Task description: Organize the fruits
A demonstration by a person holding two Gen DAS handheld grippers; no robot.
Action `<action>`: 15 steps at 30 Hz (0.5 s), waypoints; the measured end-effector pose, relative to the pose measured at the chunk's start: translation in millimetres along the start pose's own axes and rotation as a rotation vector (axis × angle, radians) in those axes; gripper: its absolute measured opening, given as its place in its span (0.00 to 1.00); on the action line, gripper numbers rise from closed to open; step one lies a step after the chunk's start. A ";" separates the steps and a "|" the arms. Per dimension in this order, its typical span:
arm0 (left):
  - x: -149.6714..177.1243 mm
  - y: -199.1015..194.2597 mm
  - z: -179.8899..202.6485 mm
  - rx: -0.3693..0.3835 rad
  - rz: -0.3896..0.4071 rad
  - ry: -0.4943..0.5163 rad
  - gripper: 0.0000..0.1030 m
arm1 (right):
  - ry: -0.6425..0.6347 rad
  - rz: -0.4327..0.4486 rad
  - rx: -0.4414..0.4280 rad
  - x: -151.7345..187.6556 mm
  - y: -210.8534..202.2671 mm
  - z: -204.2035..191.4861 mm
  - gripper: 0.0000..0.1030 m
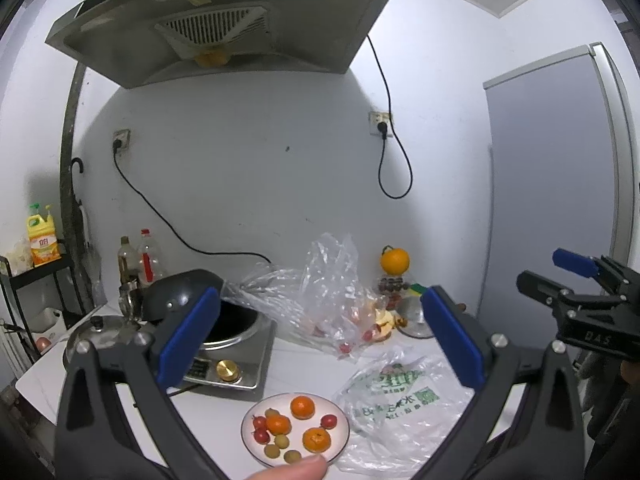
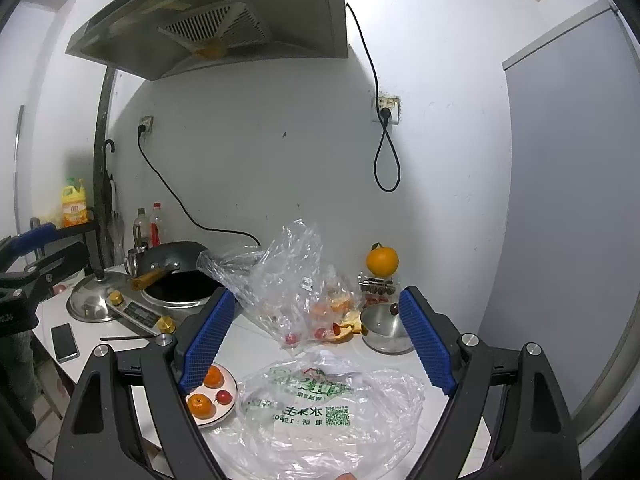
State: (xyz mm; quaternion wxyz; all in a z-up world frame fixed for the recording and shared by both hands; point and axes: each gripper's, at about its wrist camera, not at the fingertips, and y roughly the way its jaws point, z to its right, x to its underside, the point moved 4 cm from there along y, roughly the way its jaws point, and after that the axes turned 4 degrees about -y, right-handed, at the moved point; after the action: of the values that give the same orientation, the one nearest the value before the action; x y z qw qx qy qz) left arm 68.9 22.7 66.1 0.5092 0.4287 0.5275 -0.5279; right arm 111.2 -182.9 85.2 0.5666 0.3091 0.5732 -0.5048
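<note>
Both the left gripper and right gripper hang wide open and empty above the counter's front edge, and the small fruits on the plate look light, round, apt to roll and bruise, best pinched gently across their middles.

Dim cool indoor light, strong fisheye bending, dark corners.

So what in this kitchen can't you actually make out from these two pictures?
- Plate, right wrist view: its left part is hidden behind the right gripper.
- Clear bag, both views: crumpled plastic blurs the fruit inside, so it can't be counted.
- Yellow bottle, left wrist view: label too small to read.
- Printed bag, right wrist view: its near end is cut off by the bottom edge.
</note>
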 end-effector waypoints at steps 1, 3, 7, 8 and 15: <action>0.2 -0.2 0.8 0.002 0.001 0.002 1.00 | 0.000 -0.001 -0.002 0.2 0.4 -0.1 0.84; 0.2 -1.1 0.8 0.004 0.004 -0.001 1.00 | 0.001 -0.001 -0.001 0.7 0.5 0.0 0.84; 1.9 -0.5 0.0 0.014 -0.002 -0.008 1.00 | 0.003 -0.007 -0.002 1.8 1.9 -0.4 0.84; 2.4 0.3 -0.1 0.013 -0.003 -0.006 1.00 | 0.003 -0.010 -0.001 2.9 2.7 -0.9 0.84; 3.5 1.9 3.1 0.004 0.005 0.008 1.00 | 0.005 -0.014 -0.002 5.8 3.0 -2.9 0.84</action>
State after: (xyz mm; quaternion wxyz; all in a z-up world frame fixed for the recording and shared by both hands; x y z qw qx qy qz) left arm 70.6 19.4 62.7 0.5077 0.4330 0.5275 -0.5258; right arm 112.0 -180.6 78.5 0.5618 0.3059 0.5772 -0.5075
